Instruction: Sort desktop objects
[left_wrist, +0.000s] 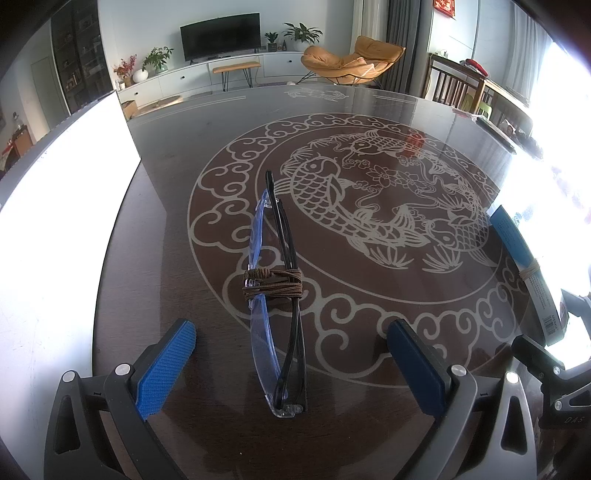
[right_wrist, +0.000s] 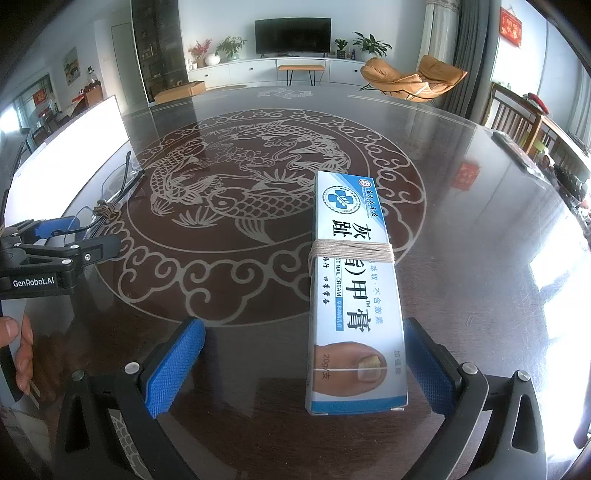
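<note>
A white board (left_wrist: 70, 206) lies along the left edge of a dark glass-topped table (left_wrist: 369, 122) etched with a pale ring of carp and clouds. Just right of the board, near the left side of that ring, a pair of folded glasses (left_wrist: 275, 302) rests on the glass, clear lenses beside black arms, bound at the middle with brown cord (left_wrist: 272, 286). The left gripper (left_wrist: 291, 363) hangs over the near end of the glasses with its blue-padded fingers (left_wrist: 168, 365) spread wide to either side, touching nothing. Farther right, toward the table's right edge, a blue-and-white box of nail cream (right_wrist: 351, 291) lies flat, its long side pointing across the table, wrapped once around the middle with tan string (right_wrist: 351, 251). The right gripper (right_wrist: 301, 365) frames the near end of the box, fingers (right_wrist: 173, 367) wide apart and clear of the cardboard on both sides. From the right wrist view, the left gripper's black body shows at the left edge, with a person's fingers (right_wrist: 22, 350) just below it.
</note>
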